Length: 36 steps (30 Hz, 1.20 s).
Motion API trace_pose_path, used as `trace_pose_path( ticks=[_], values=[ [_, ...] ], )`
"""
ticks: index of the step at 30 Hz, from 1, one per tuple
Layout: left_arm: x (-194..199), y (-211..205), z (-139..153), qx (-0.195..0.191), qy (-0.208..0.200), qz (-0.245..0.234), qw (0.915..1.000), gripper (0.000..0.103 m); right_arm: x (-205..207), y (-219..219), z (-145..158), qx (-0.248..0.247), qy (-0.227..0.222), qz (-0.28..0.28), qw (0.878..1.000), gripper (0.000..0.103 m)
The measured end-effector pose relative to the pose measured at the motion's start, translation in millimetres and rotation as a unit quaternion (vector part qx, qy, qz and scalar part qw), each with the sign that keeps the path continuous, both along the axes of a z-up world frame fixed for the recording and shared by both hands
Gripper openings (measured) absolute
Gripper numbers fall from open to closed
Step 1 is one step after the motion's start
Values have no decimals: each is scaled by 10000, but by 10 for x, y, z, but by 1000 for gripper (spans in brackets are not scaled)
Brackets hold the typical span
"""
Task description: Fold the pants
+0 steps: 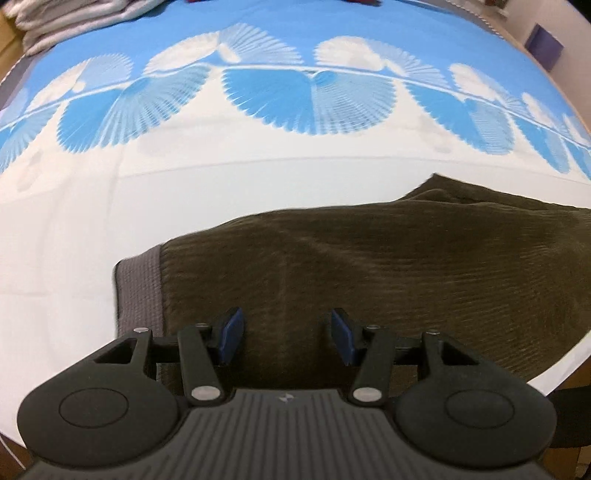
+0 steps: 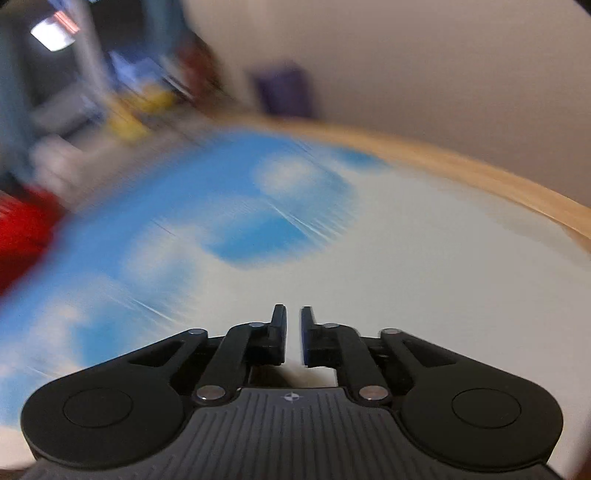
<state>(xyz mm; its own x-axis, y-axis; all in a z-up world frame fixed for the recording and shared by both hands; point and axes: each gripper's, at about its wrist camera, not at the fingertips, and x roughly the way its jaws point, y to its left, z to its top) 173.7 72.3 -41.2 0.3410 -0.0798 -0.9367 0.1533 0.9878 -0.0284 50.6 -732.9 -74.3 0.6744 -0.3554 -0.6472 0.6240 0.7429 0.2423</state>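
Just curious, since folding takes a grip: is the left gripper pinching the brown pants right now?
No. The left gripper is open above the pants, with nothing between its blue pads.

Cut off: we lose the olive-brown ribbed pants (image 1: pixel 369 280) at the frame's right edge.
Blurred: we cannot identify the red object (image 2: pixel 22 236).

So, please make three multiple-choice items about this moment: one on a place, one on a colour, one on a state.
1. Where are the pants in the left wrist view?
A. directly ahead of the left tool
B. on the grey blankets
C. hanging off the bed

2. The pants' ribbed band is:
A. red
B. grey
C. yellow

3. The left tool is:
A. shut on the pants
B. open, holding nothing
C. out of view

Answers: 1 A, olive fabric lies past its fingers. 2 B, grey strip at the pants' left end. 3 B, a wide gap separates the blue pads.
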Motion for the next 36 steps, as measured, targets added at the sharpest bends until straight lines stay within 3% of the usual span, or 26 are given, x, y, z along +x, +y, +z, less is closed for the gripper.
trace_pose_path(
  ticks=[3,5,7,11,16,17,18,19,24,28,30,34,36],
  values=[
    [34,-102,14,-61,-53,-115,9999,58,-119,-94,-48,475,121,1,9988,12],
    [43,-138,30,-83,-94,-123,9998,58,-236,-132,19,552,140,-102,9983,31],
    [65,-164,46,-127,-127,-101,9998,58,-371,-173,4,838,237,-194,9960,41],
    [49,-203,110,-209,-202,-139,9995,58,-570,-153,-109,1530,598,-41,9864,41],
    [-20,-250,116,-197,-207,-275,9992,58,-618,57,-279,1765,1188,312,9766,42],
    [-30,-252,113,-189,-206,-286,9992,58,-617,97,-279,1705,1225,354,9771,39],
    [-39,-255,115,-182,-211,-292,9992,58,-613,137,-261,1614,1235,388,9784,30],
    [-48,-257,117,-183,-218,-296,9992,58,-619,171,-232,1544,1168,417,9802,12],
    [-82,-253,128,-216,-255,-336,9989,58,-878,219,225,1196,181,-223,9924,11],
    [-107,-235,118,-213,-228,-375,9988,58,-891,223,-92,1377,1296,-623,9800,14],
    [-132,-224,94,-196,-179,-402,9988,58,-879,265,-102,1234,1532,-647,9783,16],
    [-163,-174,66,-100,-145,-434,9989,58,-874,440,85,452,1697,-604,9826,16],
    [-161,-127,69,-113,-144,-356,9992,58,-836,425,-20,449,2174,-512,9737,16]
  ],
)
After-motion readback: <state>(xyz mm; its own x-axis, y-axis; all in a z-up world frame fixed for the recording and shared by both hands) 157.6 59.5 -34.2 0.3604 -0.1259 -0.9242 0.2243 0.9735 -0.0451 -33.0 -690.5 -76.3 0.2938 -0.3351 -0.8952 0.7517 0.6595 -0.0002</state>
